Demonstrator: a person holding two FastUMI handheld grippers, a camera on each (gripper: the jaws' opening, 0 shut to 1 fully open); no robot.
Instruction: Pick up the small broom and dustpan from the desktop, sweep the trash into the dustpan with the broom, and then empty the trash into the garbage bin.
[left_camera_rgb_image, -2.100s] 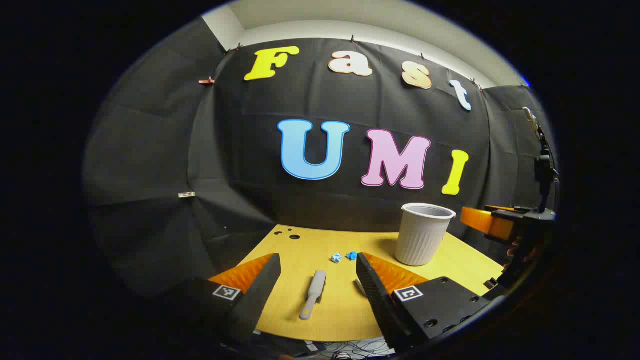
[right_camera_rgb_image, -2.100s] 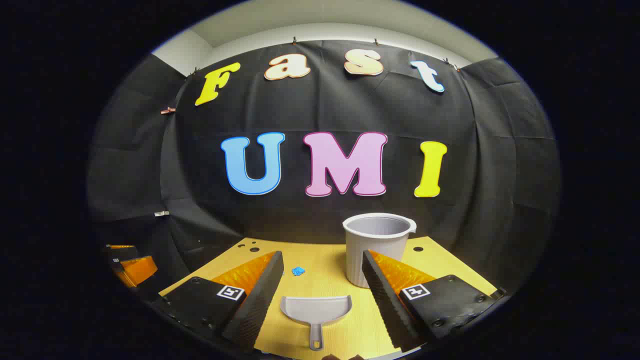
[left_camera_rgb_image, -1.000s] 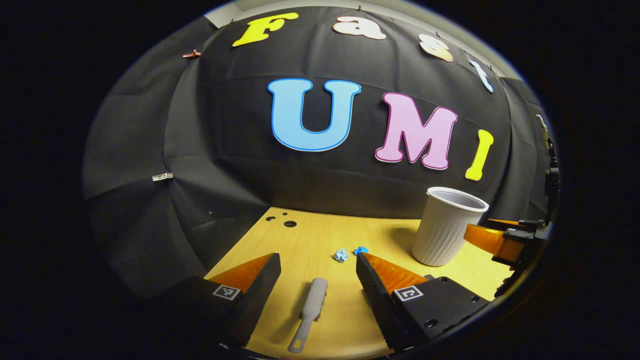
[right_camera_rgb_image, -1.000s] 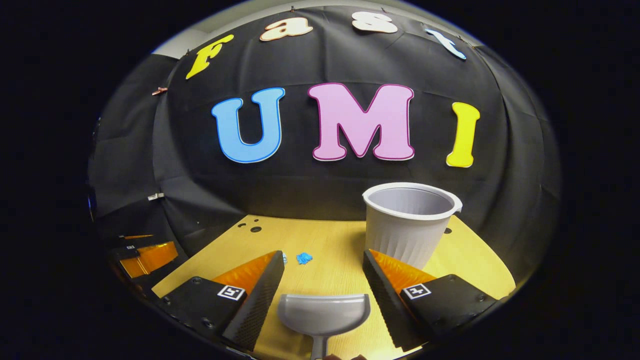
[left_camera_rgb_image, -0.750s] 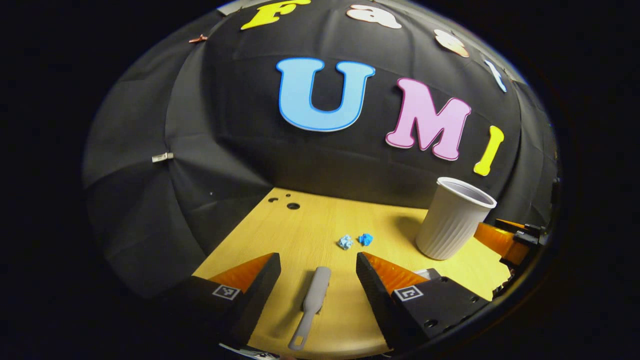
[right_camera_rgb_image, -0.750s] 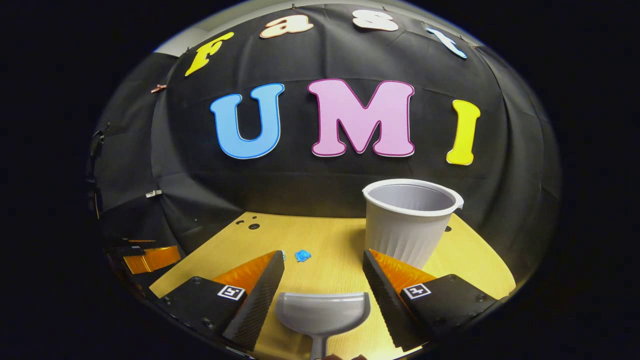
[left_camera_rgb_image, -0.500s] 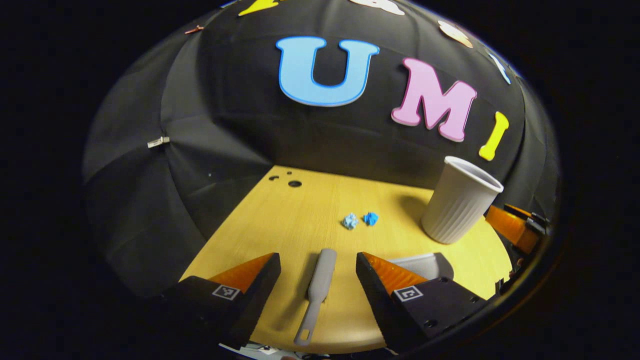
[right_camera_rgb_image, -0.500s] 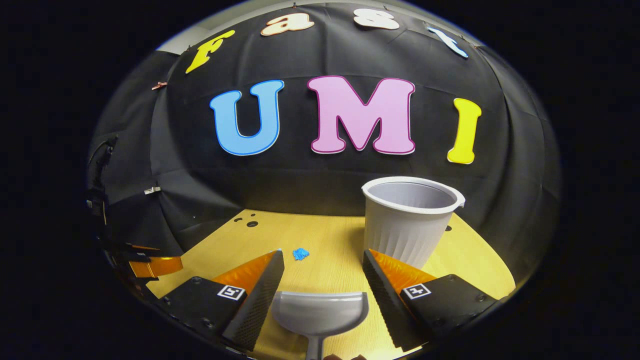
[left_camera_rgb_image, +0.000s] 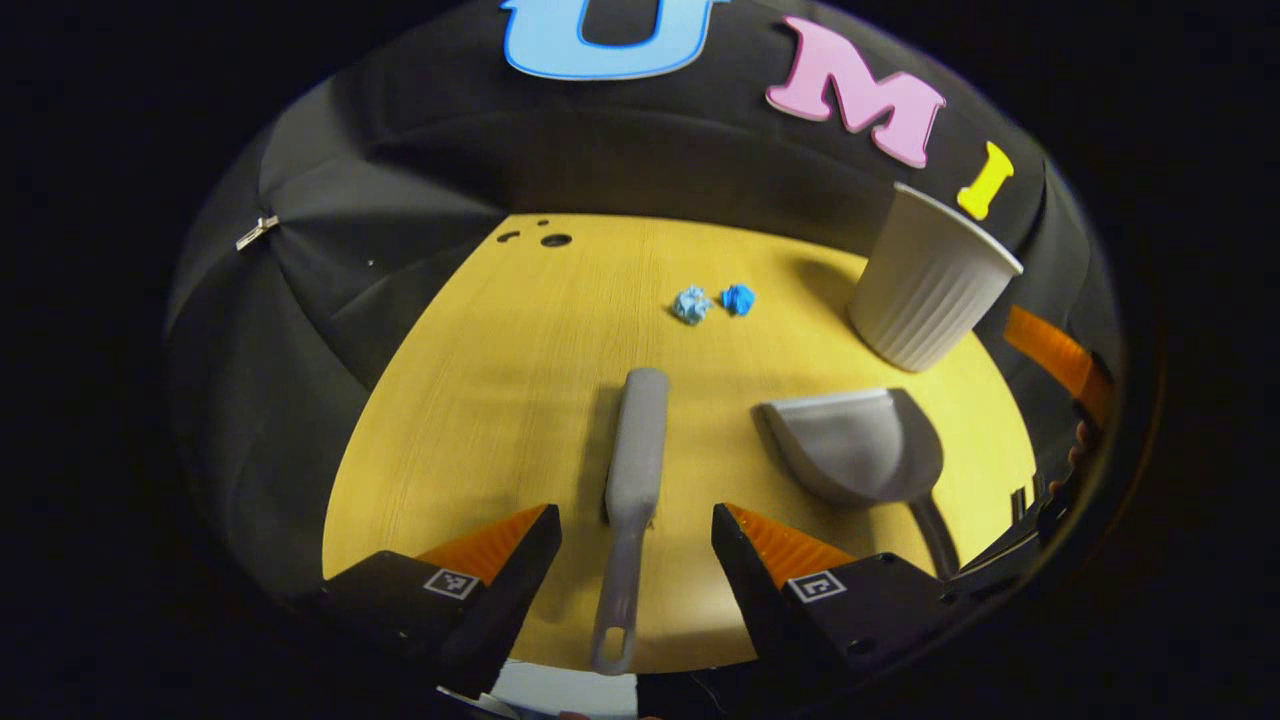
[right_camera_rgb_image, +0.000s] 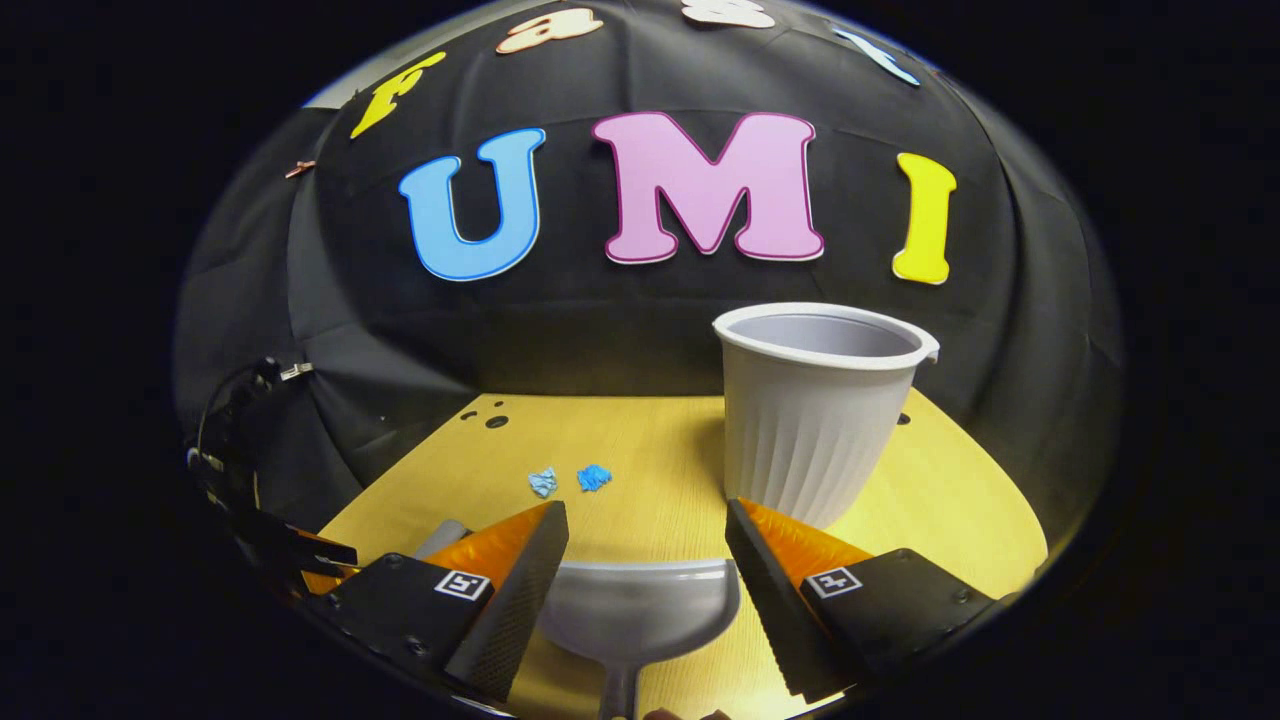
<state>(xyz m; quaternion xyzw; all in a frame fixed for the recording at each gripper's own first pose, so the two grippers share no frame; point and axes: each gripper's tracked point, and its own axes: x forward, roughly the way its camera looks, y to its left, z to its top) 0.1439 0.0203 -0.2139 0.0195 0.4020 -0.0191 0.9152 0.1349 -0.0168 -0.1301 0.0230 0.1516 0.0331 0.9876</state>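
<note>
Two tools lie flat on the desk (left_camera_rgb_image: 480, 400), not picked up yet. Left gripper (left_camera_rgb_image: 636, 535) is wide open w/ the broom (left_camera_rgb_image: 634, 470) handle between its fingers, not touching. Right gripper (right_camera_rgb_image: 646, 540) is open over the dustpan (right_camera_rgb_image: 640, 610). Trash bits (left_camera_rgb_image: 712, 302) sit far, near the bin (right_camera_rgb_image: 815, 420). Grabbing, sweeping & dumping all left.

A staged recording booth, not a lived-in room

Black cloth (right_camera_rgb_image: 640, 340) hangs as a wall on every side of a small pale wooden desktop (left_camera_rgb_image: 500, 400) (clips (left_camera_rgb_image: 256, 232) pin the fabric up), and a strip of plain white wall (right_camera_rgb_image: 345, 95) shows above the cloth's top edge.
</note>
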